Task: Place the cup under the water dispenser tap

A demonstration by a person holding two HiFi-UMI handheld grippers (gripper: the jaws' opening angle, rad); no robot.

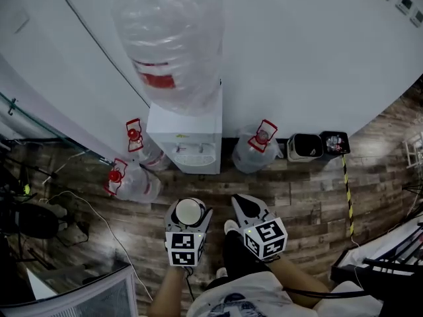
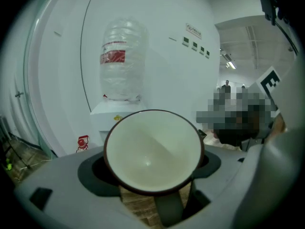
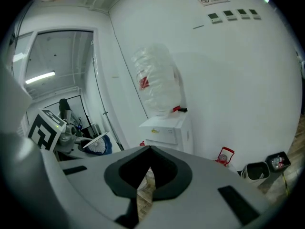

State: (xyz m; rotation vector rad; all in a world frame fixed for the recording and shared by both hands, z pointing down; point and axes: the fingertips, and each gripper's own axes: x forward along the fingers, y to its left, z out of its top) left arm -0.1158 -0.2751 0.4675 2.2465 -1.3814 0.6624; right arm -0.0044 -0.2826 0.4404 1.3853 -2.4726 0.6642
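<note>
As the left gripper clamps it, the cup stands mouth-up.

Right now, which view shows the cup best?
Left gripper view: the cup fills the centre, gripped in the left tool, white inside empty. Head view shows only its rim from above. Right gripper view misses it.

The wood-plank floor carries the water dispenser, three spare bottles and two bins.

Left gripper jaws round the cup; right gripper jaws together, empty.
</note>
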